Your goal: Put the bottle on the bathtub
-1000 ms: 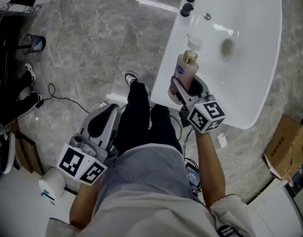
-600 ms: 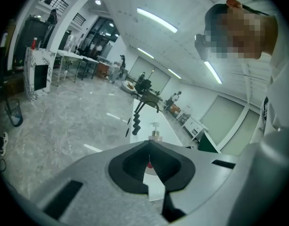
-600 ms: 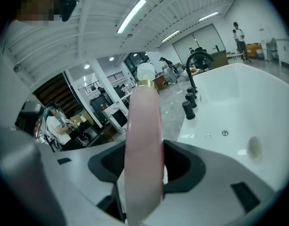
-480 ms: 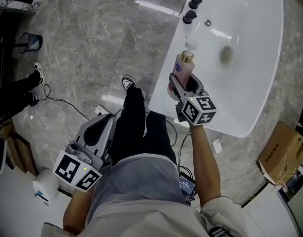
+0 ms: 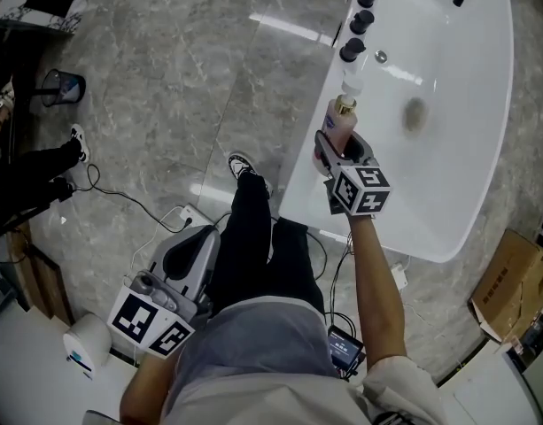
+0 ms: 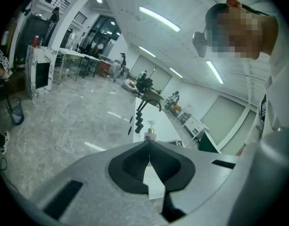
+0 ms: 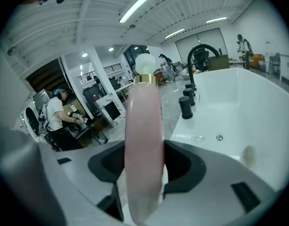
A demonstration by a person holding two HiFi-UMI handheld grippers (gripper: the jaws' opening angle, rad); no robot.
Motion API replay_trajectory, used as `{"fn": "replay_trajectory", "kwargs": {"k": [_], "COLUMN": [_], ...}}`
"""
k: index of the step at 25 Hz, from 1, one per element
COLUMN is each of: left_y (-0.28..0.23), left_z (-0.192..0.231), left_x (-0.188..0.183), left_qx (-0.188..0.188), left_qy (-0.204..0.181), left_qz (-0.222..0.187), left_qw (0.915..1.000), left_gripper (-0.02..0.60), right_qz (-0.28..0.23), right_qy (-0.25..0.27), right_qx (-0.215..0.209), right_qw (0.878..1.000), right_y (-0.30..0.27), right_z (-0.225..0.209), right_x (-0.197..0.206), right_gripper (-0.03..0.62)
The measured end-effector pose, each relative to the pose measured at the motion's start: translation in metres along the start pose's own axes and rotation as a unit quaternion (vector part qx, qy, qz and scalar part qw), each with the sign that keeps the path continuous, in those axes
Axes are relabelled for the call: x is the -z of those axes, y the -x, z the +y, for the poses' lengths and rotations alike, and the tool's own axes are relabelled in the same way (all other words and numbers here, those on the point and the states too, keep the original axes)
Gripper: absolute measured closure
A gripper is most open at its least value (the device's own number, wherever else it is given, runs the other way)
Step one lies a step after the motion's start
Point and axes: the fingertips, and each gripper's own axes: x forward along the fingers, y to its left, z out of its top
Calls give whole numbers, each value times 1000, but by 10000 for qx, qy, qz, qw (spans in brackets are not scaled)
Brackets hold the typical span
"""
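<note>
Since the prior frame we note the right gripper (image 5: 335, 147) nearer the black knobs (image 5: 352, 51), clamped on the upright pink bottle (image 5: 342, 120) over the bathtub (image 5: 470, 104) rim — label print illegible. Left gripper (image 5: 193, 242) — jaws together, empty — sits beside the leg.

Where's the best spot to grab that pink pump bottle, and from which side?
Take the pink bottle across its tall smooth body, below the gold collar, coming from the side, as the right gripper does now. The narrow pump top would likely slip.
</note>
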Motion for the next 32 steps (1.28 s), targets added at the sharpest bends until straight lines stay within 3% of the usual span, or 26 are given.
{"fn": "replay_trajectory", "kwargs": {"k": [11,18,32], "left_y": [-4,0,-2], "left_z": [6,8,-14], "left_x": [1,1,3], "left_qx": [92,16,76], "left_qy": [-43,0,36], "left_qz": [82,28,-132], "left_qw": [9999,10000,9999], "left_gripper": [572,572,572], "right_qz": [-200,-178,183], "right_qy": [84,614,1221], "right_qx": [619,1020,1255], "right_qw": [9978,9927,9844], "right_y": [-19,0,-6], "right_z": [-19,-6,8], "right_x": [-4,13,21], "right_gripper": [375,375,372]}}
